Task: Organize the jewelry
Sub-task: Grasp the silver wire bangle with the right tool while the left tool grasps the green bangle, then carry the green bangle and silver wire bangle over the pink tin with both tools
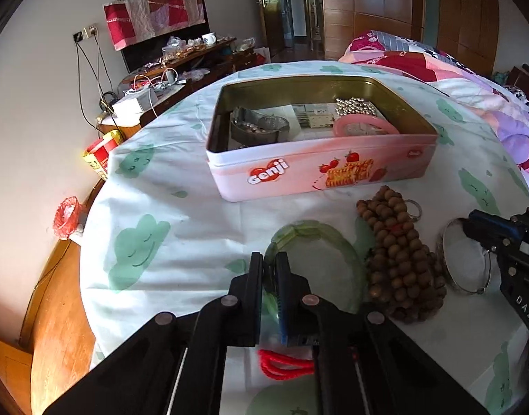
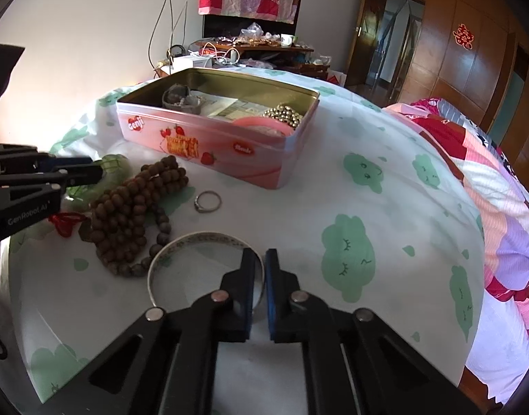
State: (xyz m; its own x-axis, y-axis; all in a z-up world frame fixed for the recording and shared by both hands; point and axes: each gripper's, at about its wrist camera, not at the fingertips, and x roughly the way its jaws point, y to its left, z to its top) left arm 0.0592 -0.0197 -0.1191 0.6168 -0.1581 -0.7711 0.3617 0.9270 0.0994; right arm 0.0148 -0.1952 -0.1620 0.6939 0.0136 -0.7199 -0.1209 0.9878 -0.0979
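Note:
A pink Genji tin (image 1: 299, 173) (image 2: 229, 145) stands open on the bed and holds beads, a pink bangle and papers. My left gripper (image 1: 269, 263) is shut on the rim of a green jade bangle (image 1: 319, 238) (image 2: 115, 166) lying in front of the tin. My right gripper (image 2: 261, 259) is shut on the rim of a silver bangle (image 2: 181, 242) (image 1: 451, 259). A pile of brown wooden beads (image 1: 399, 259) (image 2: 133, 207) lies between the two bangles. A small silver ring (image 2: 208, 201) (image 1: 414, 207) lies beside the beads. A red cord (image 1: 281, 365) (image 2: 65, 223) lies near the left gripper.
The white bedsheet with green bunnies (image 2: 350, 207) covers the bed. A patchwork quilt (image 2: 489, 180) is bunched at the right. A cluttered wooden desk (image 1: 181, 65) with cables stands against the far wall. The wooden bed frame (image 1: 57, 311) runs along the left edge.

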